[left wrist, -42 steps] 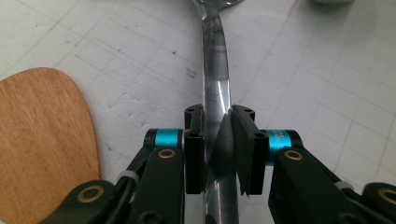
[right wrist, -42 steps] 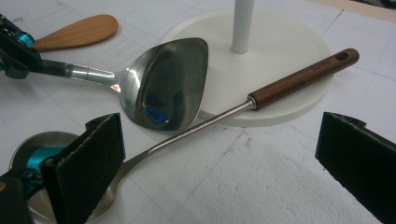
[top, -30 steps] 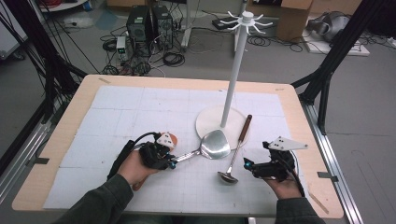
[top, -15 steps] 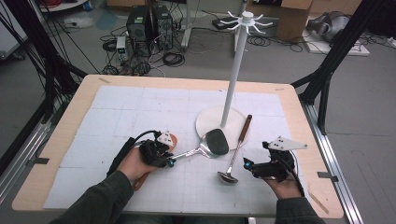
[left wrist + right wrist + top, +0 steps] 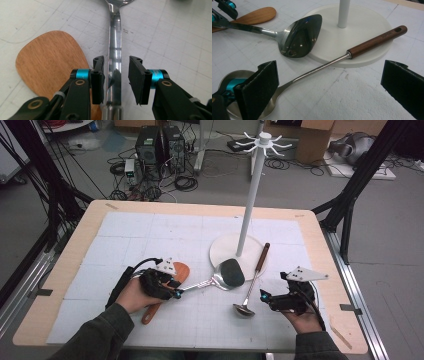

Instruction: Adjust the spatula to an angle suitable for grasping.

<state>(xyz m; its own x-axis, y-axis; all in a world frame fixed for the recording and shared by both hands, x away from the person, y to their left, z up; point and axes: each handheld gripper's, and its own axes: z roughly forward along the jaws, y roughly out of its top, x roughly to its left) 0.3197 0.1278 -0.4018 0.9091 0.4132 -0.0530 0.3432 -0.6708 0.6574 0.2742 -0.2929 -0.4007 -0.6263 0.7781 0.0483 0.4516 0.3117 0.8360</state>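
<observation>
Spatula lies on the mat with its handle running straight out from my left gripper and its blade tipped up against the rim of the stand base. Its long axis points from my left hand up and to the right, toward the pole. My left gripper is the nearer one by far; the right gripper sits apart beside the ladle, jaws spread wide with nothing between them.

In the left gripper view the steel handle runs between my jaws, which have just been opening — one pad seems just beside the metal, the other stands clear, so I judge the grip let go. That view also shows the wooden spoon lying under my left jaw. The right gripper view shows what the others do not — the blade's far edge resting on the base.
</observation>
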